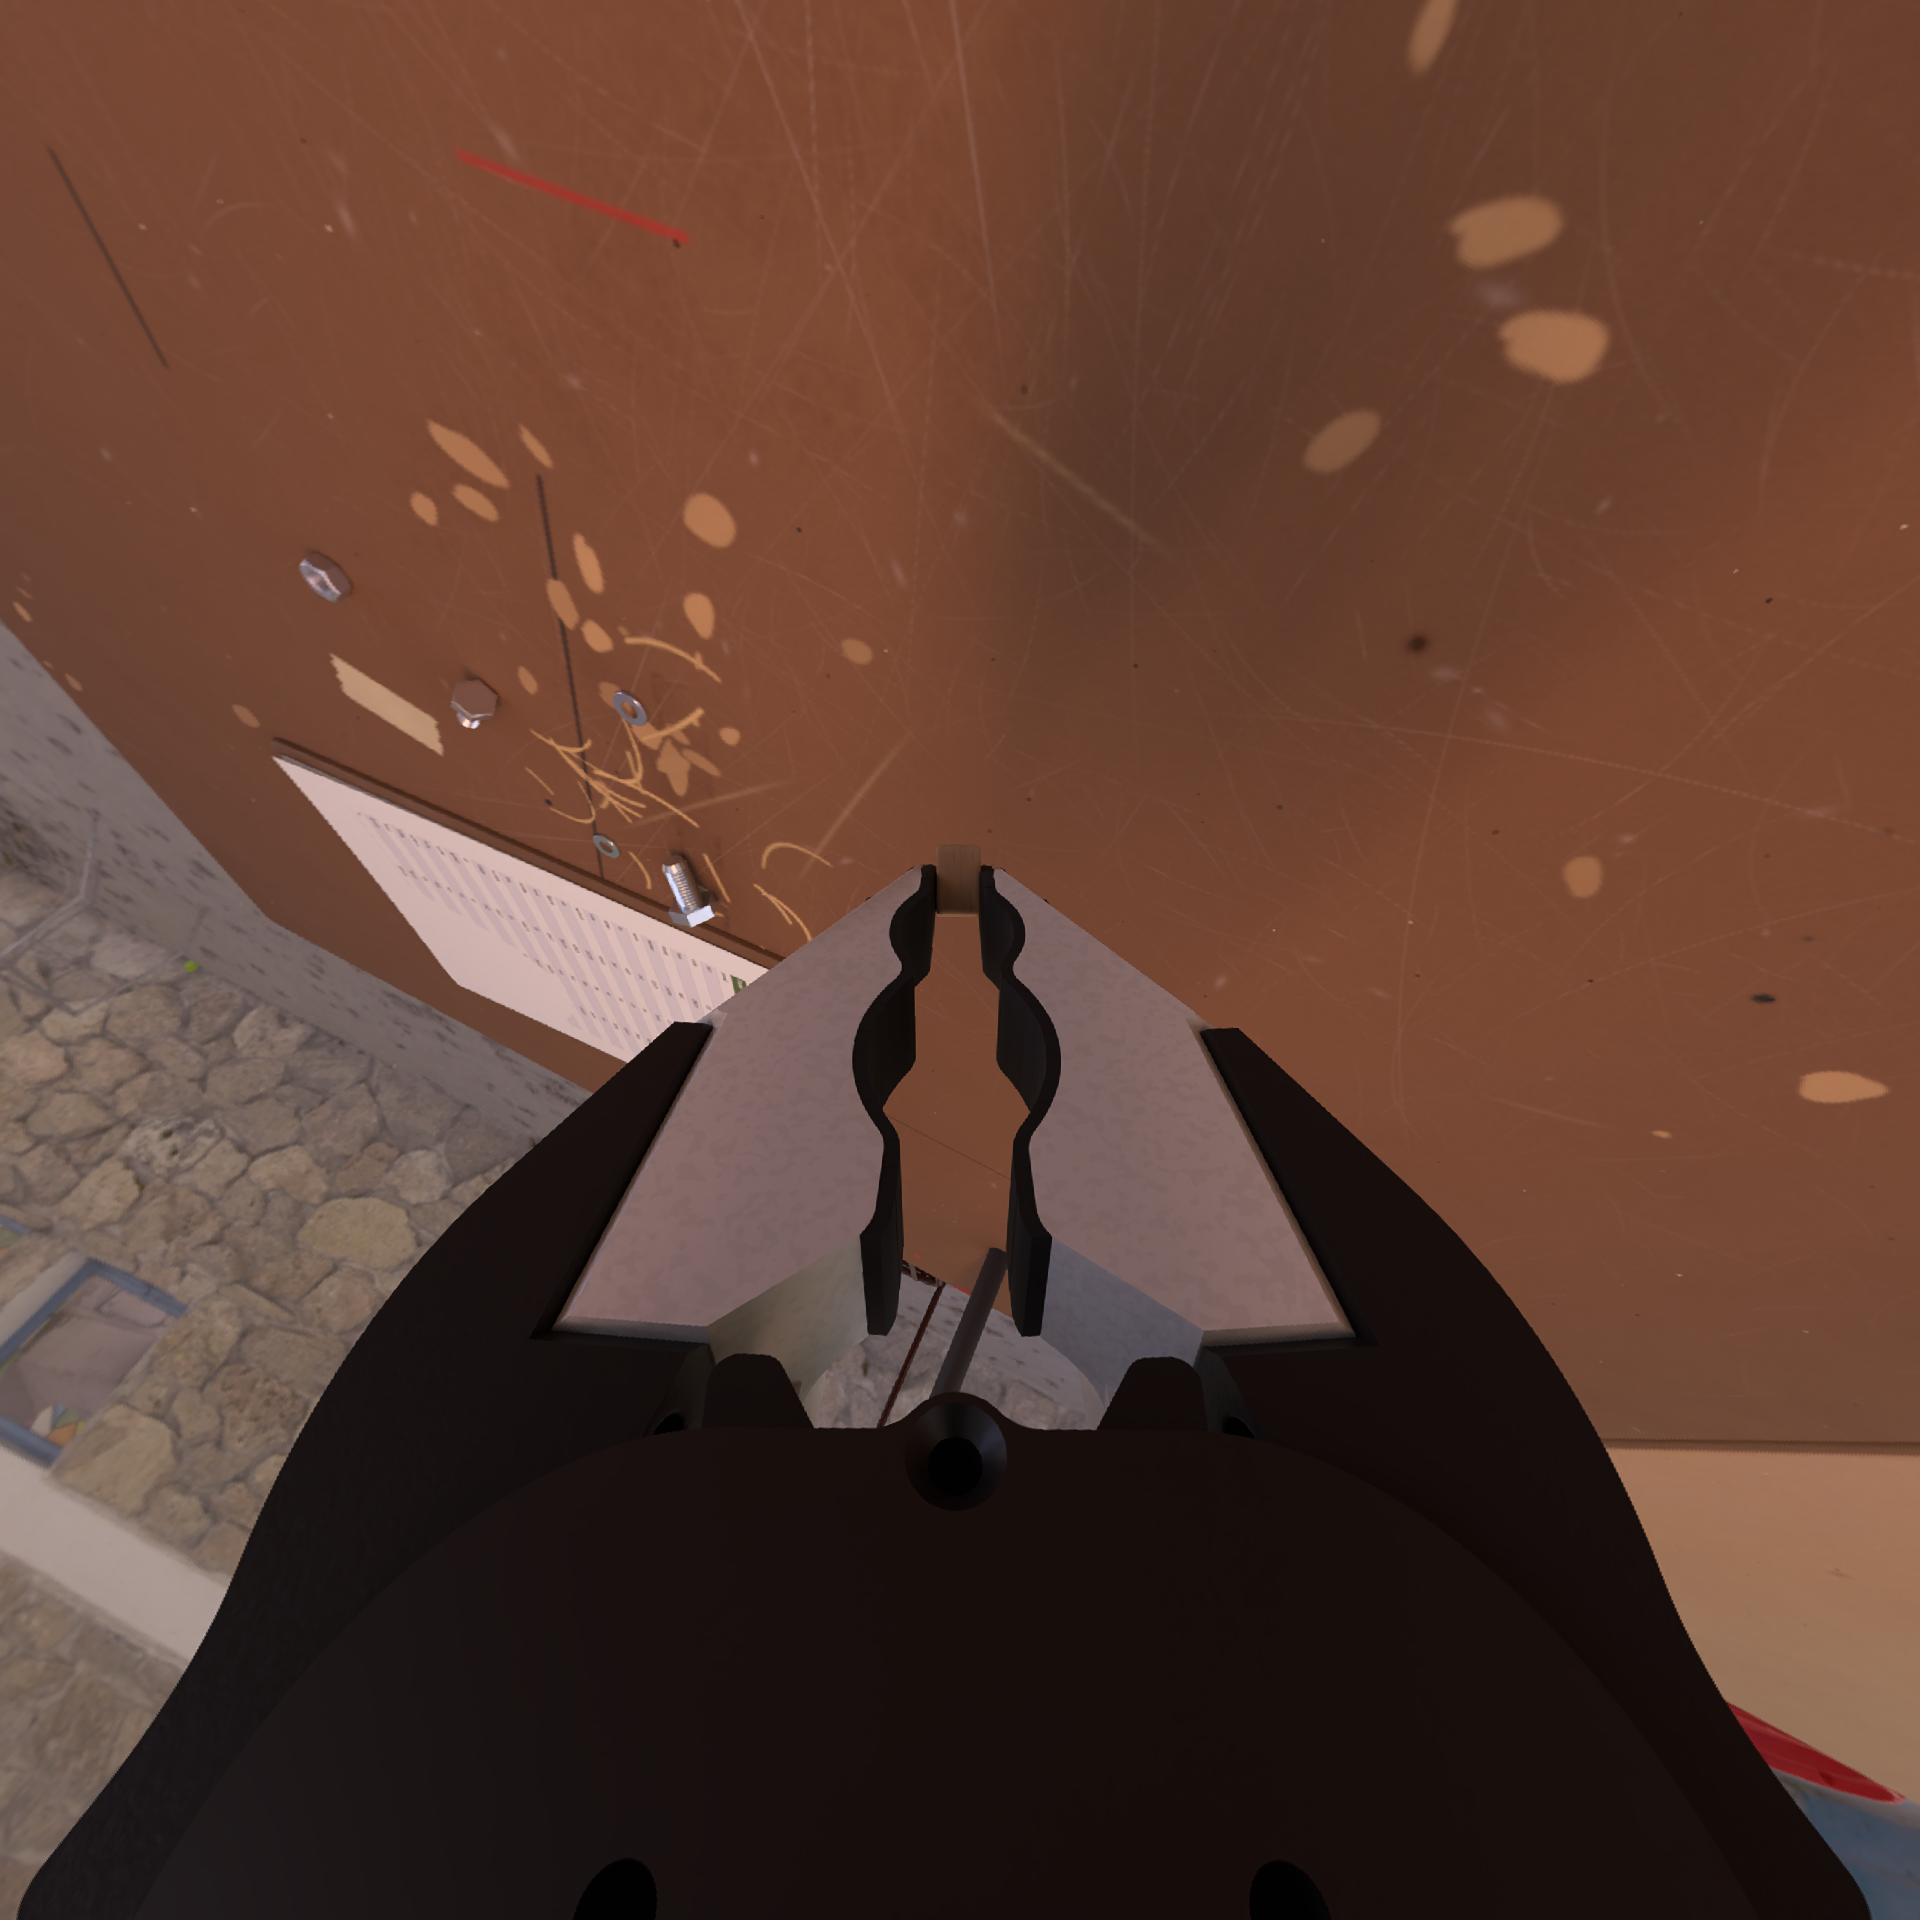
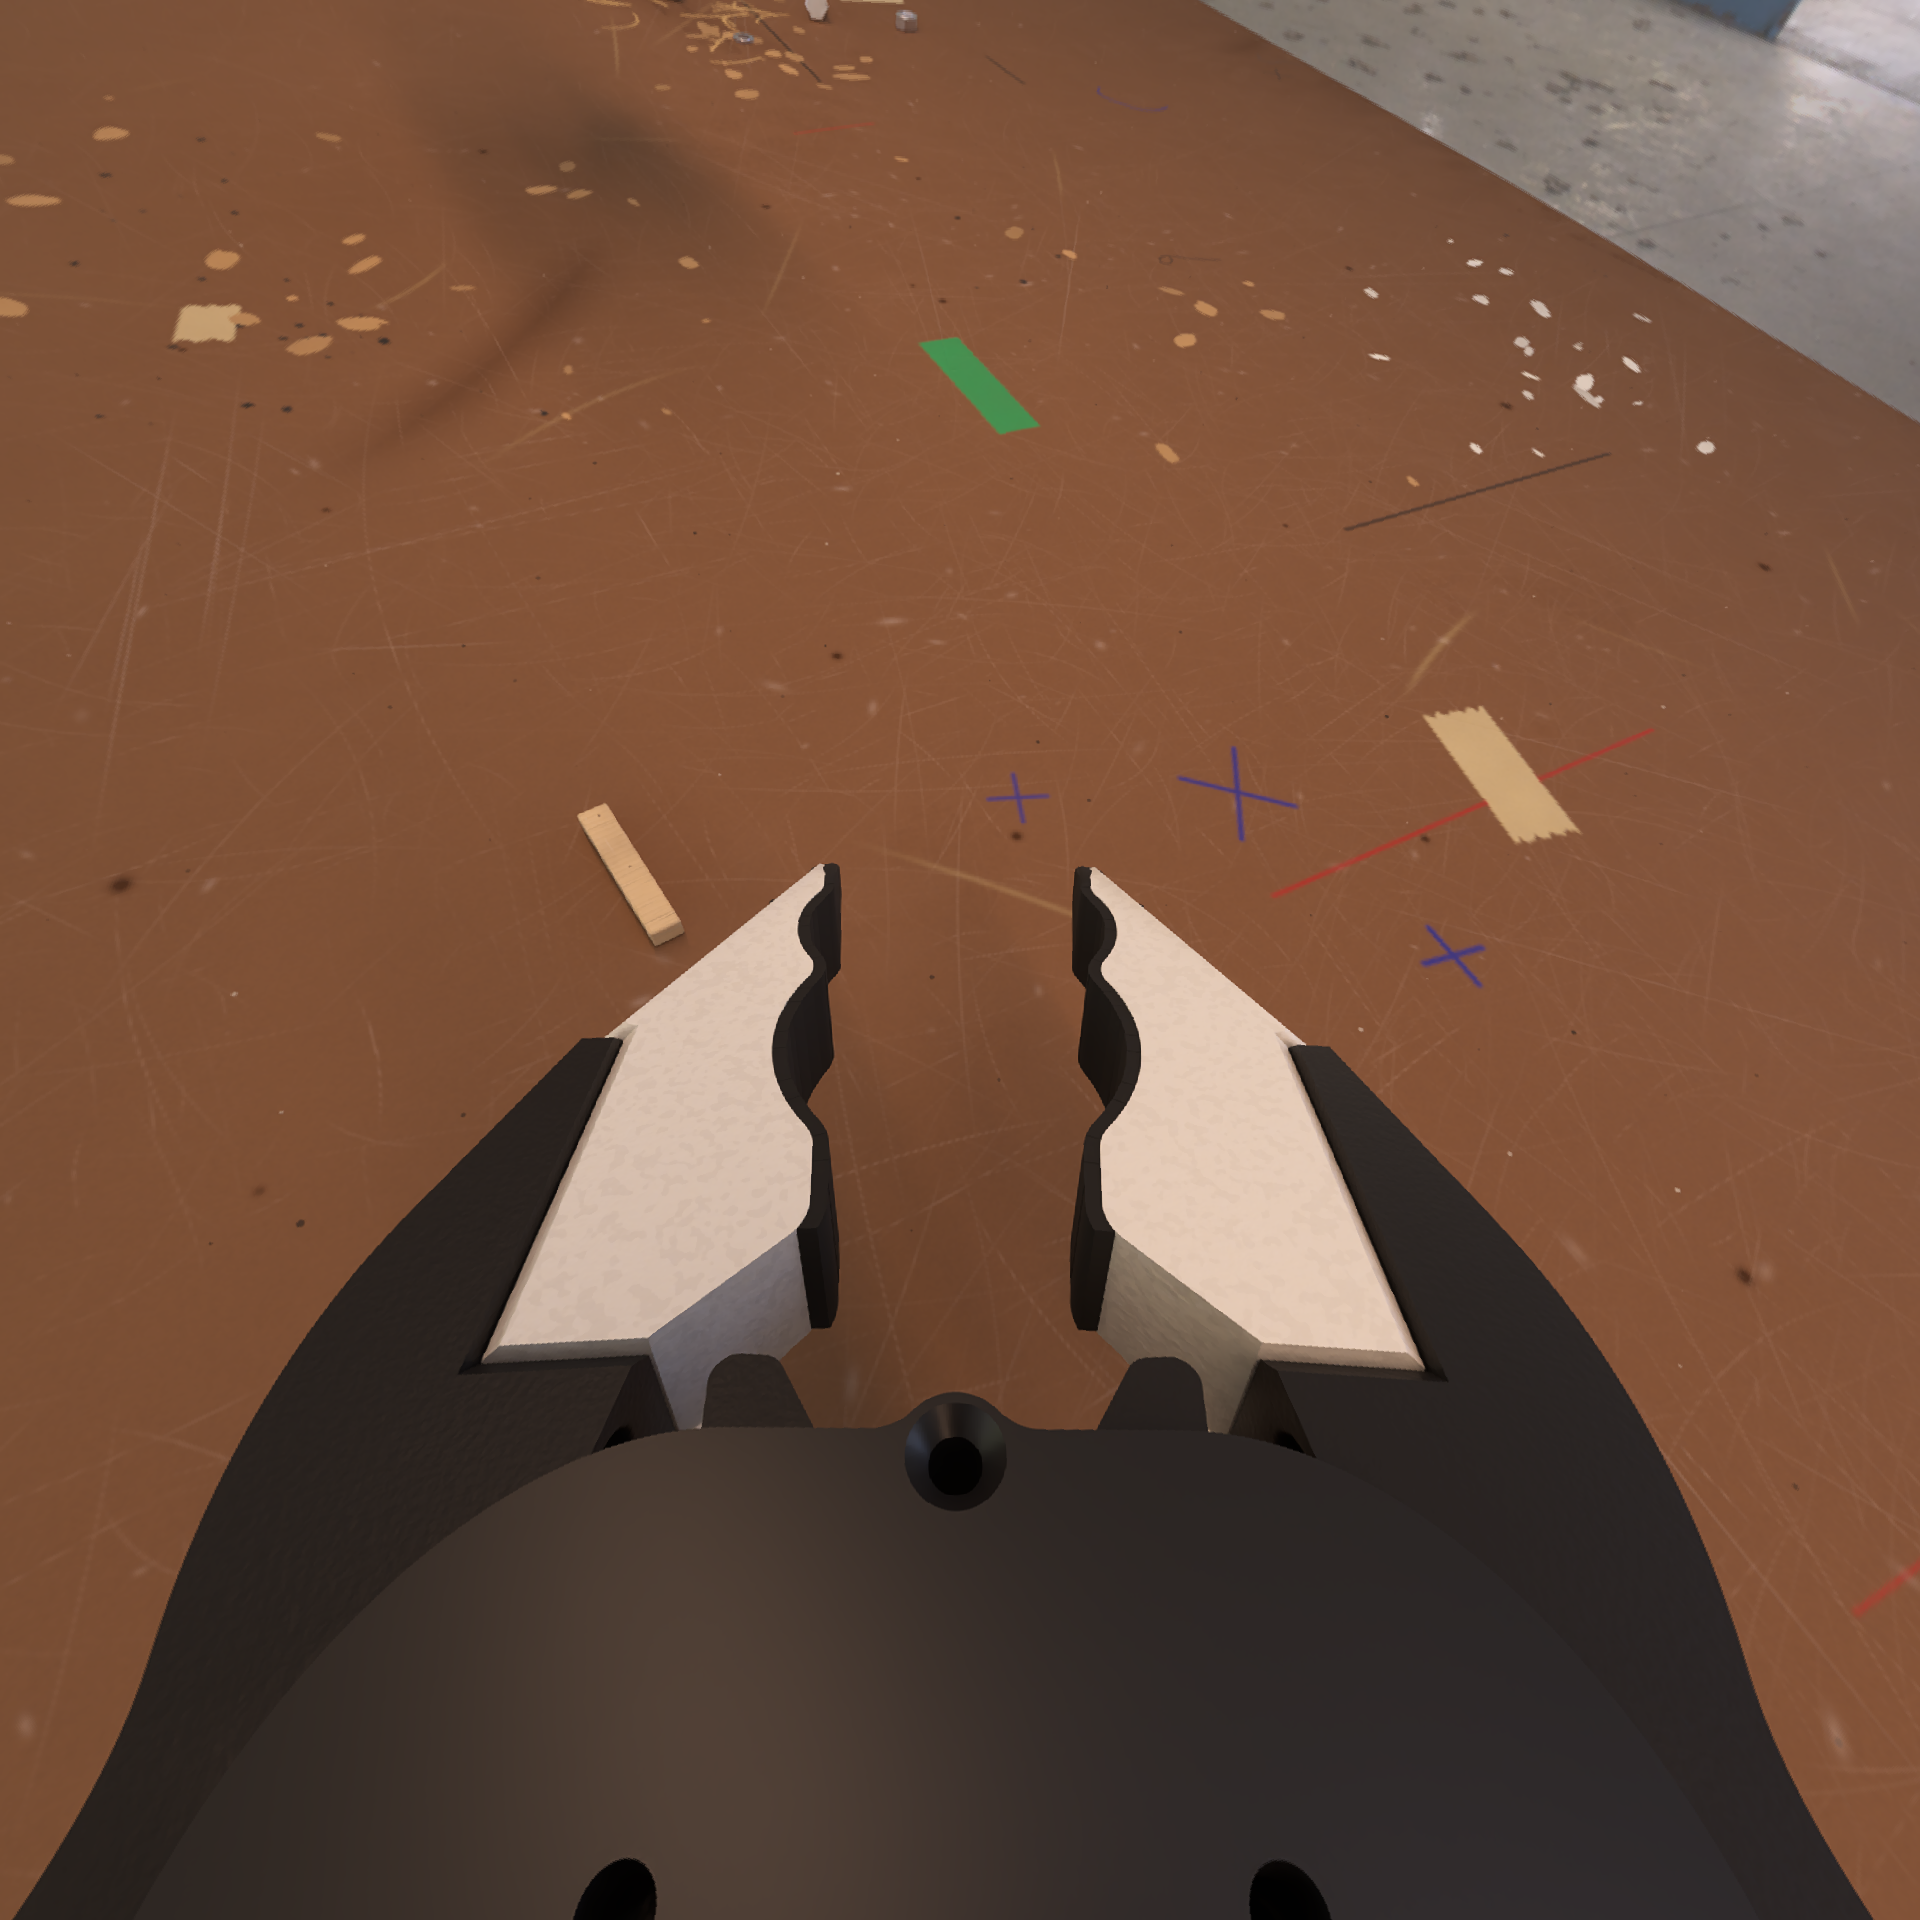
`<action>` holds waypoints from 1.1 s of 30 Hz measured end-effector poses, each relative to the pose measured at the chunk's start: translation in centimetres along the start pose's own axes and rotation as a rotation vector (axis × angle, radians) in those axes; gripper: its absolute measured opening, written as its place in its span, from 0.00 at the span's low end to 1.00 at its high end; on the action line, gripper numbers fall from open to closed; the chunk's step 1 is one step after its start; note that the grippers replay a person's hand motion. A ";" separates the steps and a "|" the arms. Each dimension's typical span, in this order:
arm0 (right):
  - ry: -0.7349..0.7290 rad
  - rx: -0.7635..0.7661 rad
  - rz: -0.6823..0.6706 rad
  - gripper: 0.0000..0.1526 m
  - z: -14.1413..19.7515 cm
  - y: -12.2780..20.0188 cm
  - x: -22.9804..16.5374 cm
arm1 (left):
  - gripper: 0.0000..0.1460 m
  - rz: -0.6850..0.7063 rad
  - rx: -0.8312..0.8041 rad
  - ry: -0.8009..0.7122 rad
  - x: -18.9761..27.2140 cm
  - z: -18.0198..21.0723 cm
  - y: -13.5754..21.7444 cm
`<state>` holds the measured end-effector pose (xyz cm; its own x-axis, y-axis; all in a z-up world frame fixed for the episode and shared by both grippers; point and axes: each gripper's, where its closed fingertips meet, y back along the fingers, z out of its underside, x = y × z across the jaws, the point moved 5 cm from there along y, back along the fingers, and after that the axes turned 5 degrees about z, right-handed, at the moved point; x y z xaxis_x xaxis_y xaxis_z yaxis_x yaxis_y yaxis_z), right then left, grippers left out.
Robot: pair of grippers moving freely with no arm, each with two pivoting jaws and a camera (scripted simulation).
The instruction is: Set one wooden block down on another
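Note:
In the left wrist view my left gripper (image 1: 957, 881) is shut on a small pale wooden block (image 1: 957, 868), held end-on between the fingertips above the scratched brown tabletop (image 1: 1247, 623). In the right wrist view my right gripper (image 2: 956, 883) is open and empty, low over the same brown tabletop (image 2: 935, 623). A thin flat wooden block (image 2: 630, 873) lies on the table just left of my right gripper's left fingertip, apart from it.
A white sheet (image 1: 520, 914), bolts (image 1: 688, 891) and nuts (image 1: 325, 578) lie at the left in the left wrist view, near the table edge over a stone floor (image 1: 187, 1091). Green tape (image 2: 978, 384), tan tape (image 2: 1499, 774) and blue crosses (image 2: 1236, 795) mark the table in the right wrist view.

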<state>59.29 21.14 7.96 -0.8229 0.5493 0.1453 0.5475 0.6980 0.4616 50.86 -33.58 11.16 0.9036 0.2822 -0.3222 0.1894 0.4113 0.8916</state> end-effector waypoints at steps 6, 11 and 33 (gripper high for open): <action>0.006 -0.010 0.000 0.29 0.1 -0.1 0.0 | 0.05 -0.047 0.010 0.015 -0.6 0.4 1.9; 0.018 -0.012 0.003 0.29 0.1 -0.1 -0.1 | 0.05 -0.107 0.095 0.053 -1.2 0.2 5.0; -0.064 0.026 0.140 0.29 -0.1 1.7 2.9 | 0.05 0.082 1.125 -0.125 21.3 -24.3 22.3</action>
<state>57.81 23.83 9.24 -0.7276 0.6693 0.1501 0.6603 0.6242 0.4176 65.02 2.71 16.42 0.9494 0.1581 -0.2714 0.3083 -0.6343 0.7089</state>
